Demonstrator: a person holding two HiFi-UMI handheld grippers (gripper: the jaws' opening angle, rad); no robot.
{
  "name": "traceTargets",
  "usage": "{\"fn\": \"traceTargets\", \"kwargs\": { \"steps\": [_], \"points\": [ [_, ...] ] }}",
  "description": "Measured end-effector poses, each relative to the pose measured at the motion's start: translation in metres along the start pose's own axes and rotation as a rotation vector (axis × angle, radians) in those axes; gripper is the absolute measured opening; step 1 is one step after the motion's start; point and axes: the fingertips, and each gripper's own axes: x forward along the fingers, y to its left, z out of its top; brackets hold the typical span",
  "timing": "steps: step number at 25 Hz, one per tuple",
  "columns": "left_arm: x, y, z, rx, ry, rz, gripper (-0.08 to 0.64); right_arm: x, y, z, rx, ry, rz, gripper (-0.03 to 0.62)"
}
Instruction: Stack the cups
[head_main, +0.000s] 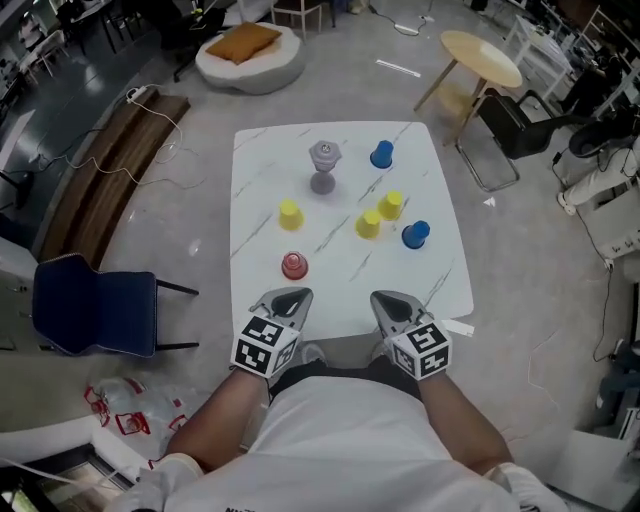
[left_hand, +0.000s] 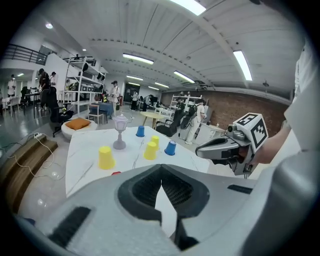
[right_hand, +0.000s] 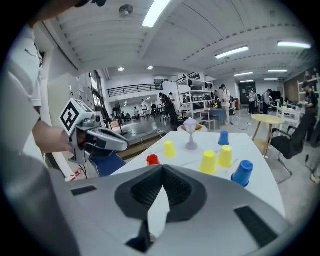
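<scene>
Person's left hand-held gripper (head_main: 288, 298) at seven o'clock in the head view, jaws closed together and empty, tip aimed toward twelve o'clock and tilted downward, right hand-held gripper (head_main: 391, 300) at five o'clock, jaws likewise closed on nothing, left forearm (head_main: 212, 425) and right forearm (head_main: 458, 420) bare, drawn close to the torso (head_main: 345, 440)

Three yellow cups (head_main: 290, 214), two blue cups (head_main: 415, 234) and one red cup (head_main: 294, 264) dot the white, grey-veined surface (head_main: 260, 160); my grey left tongs (head_main: 288, 300) and right tongs (head_main: 392, 302) carry black-and-white square-patterned marker cubes.
</scene>
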Motion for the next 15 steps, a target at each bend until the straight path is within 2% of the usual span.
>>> {"fn": "traceTargets", "kwargs": {
  "steps": [4, 7, 10, 15],
  "points": [
    [-0.005, 0.011, -0.007, 0.012, 0.010, 0.020, 0.008, 0.027, 0.015, 0.012, -0.062, 0.006, 0.036, 0.009],
    [-0.011, 0.024, -0.013, -0.018, 0.002, 0.057, 0.008, 0.060, 0.030, 0.019, -0.141, 0.039, 0.090, 0.046],
    [-0.021, 0.034, -0.020, -0.041, 0.001, 0.092, 0.008, 0.098, 0.050, 0.019, -0.222, 0.099, 0.144, 0.108],
    [-0.040, 0.046, -0.041, -0.085, 0.015, 0.138, 0.008, 0.167, 0.068, 0.005, -0.322, 0.193, 0.177, 0.203]
  ]
}}
